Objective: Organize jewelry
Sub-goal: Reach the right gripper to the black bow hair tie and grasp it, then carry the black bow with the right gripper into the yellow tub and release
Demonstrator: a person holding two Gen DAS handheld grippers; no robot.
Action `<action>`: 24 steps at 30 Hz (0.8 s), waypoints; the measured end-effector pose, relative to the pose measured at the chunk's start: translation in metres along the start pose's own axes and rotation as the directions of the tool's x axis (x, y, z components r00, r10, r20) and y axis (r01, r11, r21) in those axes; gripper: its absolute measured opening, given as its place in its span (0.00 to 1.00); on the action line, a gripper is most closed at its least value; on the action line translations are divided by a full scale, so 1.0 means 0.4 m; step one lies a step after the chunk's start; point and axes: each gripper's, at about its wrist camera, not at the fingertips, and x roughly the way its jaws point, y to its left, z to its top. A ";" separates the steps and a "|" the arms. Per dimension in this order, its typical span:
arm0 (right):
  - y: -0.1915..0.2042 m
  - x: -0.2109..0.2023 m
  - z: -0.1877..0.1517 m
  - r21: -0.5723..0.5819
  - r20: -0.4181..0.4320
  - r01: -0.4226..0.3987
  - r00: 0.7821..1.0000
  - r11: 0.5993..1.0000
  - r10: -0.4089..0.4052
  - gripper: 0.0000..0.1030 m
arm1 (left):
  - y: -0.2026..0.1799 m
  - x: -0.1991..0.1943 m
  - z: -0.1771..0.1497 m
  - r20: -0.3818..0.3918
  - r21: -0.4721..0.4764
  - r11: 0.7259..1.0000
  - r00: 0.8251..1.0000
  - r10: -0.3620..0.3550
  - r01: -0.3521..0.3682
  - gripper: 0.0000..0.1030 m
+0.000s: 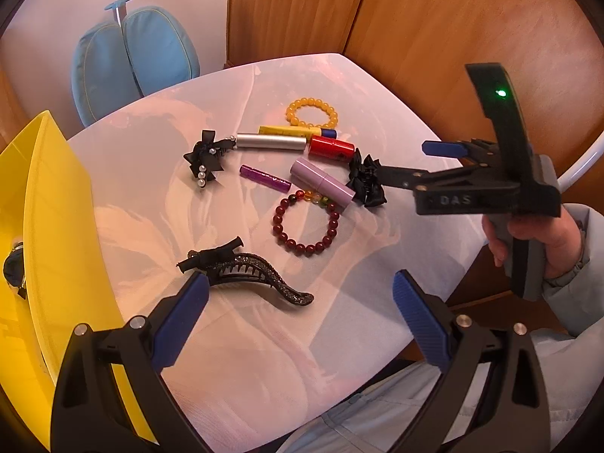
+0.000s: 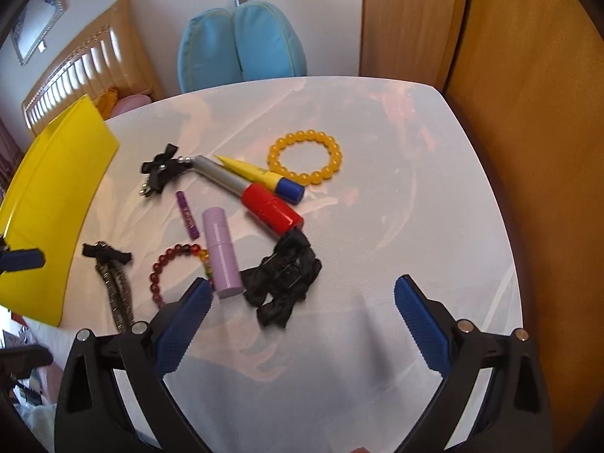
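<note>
Both the left gripper [image 1: 300,294] and right gripper [image 2: 302,302] hover with jaws wide, empty. On the white surface [image 2: 377,226], nearest first: one long black hair claw [image 1: 260,275], two bead bracelets, dark red [image 1: 306,224] and, farthest, yellow [image 1: 312,113]; two black bow clips [image 2: 283,283] [image 1: 205,158]; five cosmetic tubes [image 2: 222,253] between. One yellow tray [image 1: 56,196] stands at the left edge.

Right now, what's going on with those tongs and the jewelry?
Left tongs open, empty. Right tongs open, empty. Red bead bracelet untouched on table, lilac tube overlapping it. Yellow bin at left.
</note>
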 end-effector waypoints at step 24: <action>0.015 -0.077 0.014 -0.003 0.050 -0.051 0.997 0.999 0.051 0.37 | -0.002 -0.064 0.020 0.084 0.027 1.000 0.996 -0.011 0.008 0.92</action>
